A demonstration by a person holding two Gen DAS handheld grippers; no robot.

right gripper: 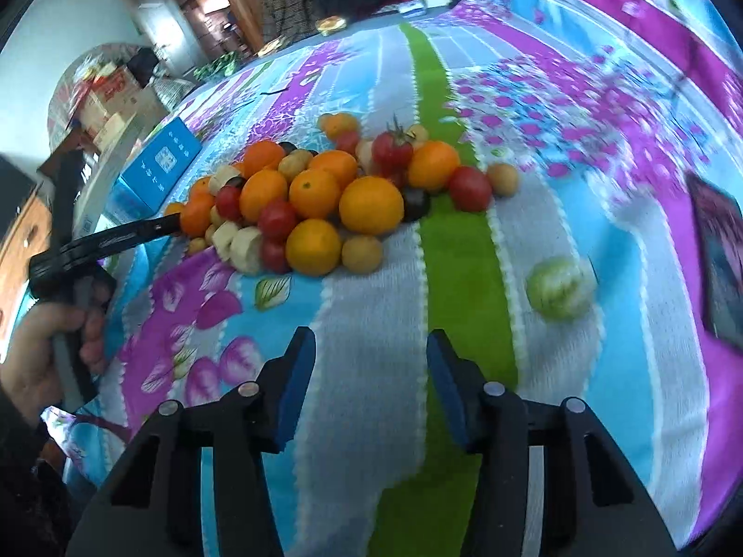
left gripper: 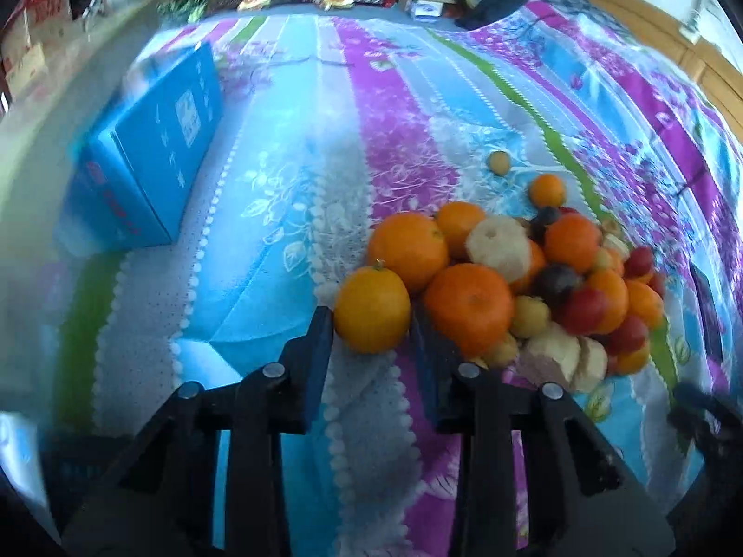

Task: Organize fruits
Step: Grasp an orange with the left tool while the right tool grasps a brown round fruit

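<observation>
A heap of fruit (left gripper: 520, 278) lies on a striped floral bedsheet (left gripper: 288, 195): oranges, red tomatoes, dark plums, pale peeled pieces and small yellow fruits. My left gripper (left gripper: 371, 320) has its jaws on either side of a yellow-orange citrus (left gripper: 371, 311) at the heap's near left edge and grips it. In the right wrist view the heap (right gripper: 320, 195) lies ahead and the left gripper (right gripper: 116, 236) reaches into its left side. My right gripper (right gripper: 369, 348) is open and empty, short of the heap. A green fruit (right gripper: 559, 288) lies alone to its right.
A blue carton (left gripper: 148, 153) lies on the sheet to the left, also in the right wrist view (right gripper: 155, 167). A dark flat object (right gripper: 720, 260) lies at the right edge. Two small fruits (left gripper: 499, 162) sit apart beyond the heap. Clutter and boxes line the far side.
</observation>
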